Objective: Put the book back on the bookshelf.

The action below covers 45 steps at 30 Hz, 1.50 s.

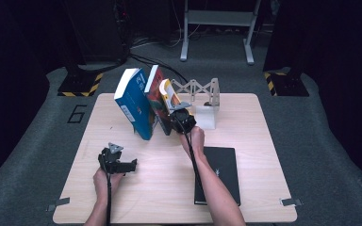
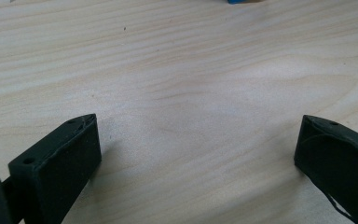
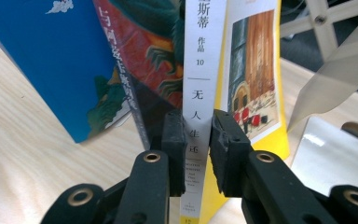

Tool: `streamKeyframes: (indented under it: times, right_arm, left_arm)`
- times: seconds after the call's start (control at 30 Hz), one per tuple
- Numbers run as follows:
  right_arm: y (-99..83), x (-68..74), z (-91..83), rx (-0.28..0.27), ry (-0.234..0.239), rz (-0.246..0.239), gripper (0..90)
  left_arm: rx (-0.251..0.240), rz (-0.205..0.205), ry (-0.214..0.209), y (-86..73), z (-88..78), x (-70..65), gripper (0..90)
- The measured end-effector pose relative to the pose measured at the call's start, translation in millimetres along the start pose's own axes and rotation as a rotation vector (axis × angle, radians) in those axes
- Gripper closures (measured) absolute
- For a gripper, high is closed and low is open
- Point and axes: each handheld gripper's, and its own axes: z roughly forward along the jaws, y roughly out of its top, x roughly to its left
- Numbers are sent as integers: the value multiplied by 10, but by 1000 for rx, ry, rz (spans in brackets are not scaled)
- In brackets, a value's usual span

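A wooden table (image 1: 122, 197) carries everything. A black book (image 1: 224, 165) lies flat at its right, under the person's right forearm. Toward the back, a blue book (image 1: 134, 101) and a red book (image 1: 155, 96) lean together, tilted to the left. The yellow book (image 3: 254, 70) stands just beside the red one, its white spine pinched between the jaws of the right gripper (image 3: 198, 128). A white bookend (image 1: 206, 113) stands near it. The left gripper (image 2: 198, 140) rests low over bare wood, its jaws spread wide apart.
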Motion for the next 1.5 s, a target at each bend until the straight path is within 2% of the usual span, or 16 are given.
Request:
streamKeyframes:
  times: [0.07,0.17,0.2,0.23,0.6,0.63,0.73,0.83,0.93,1.03,1.07,1.1,1.17,1.3,1.43,1.5]
  right_arm:
    - [-19,-14,-10,-26,-9,-13,771]
    - [-65,-67,-24,-71,-20,-67,772]
    - [-84,-67,-29,-84,-21,-48,772]
    - [-101,-80,-34,-98,-19,-58,772]
    - [-103,-49,-68,-23,11,19,752]
    - [-92,-48,-63,-22,10,7,747]
    - [-67,2,-39,-2,15,19,731]
    - [-55,32,5,3,22,3,710]
    - [-41,68,38,15,25,12,673]
    - [-22,101,75,30,21,30,579]
    - [-12,94,97,27,20,15,546]
    - [-3,111,102,36,21,41,516]
    - [16,103,117,29,25,38,472]
    - [82,109,133,15,12,41,311]
    - [181,155,160,14,0,33,280]
    - [231,175,181,12,-10,22,329]
  left_arm:
    - [0,0,0,0,0,0,3]
    - [0,0,0,0,0,0,3]
    - [-1,-1,1,0,0,-1,3]
    - [-1,0,1,0,0,0,3]
    - [13,22,-1,3,-10,14,3]
    - [1,7,2,1,-1,5,3]
    - [0,6,2,1,0,4,3]
    - [0,6,2,1,-1,4,3]
    - [0,6,2,1,0,4,3]
    - [0,5,2,1,0,3,3]
    - [0,6,2,1,-1,4,3]
    - [-7,4,6,-2,4,0,3]
    - [-5,5,6,-1,3,2,3]
    - [-6,5,6,-1,3,1,3]
    - [-5,5,6,-1,3,1,3]
    - [-6,4,6,-1,4,1,3]
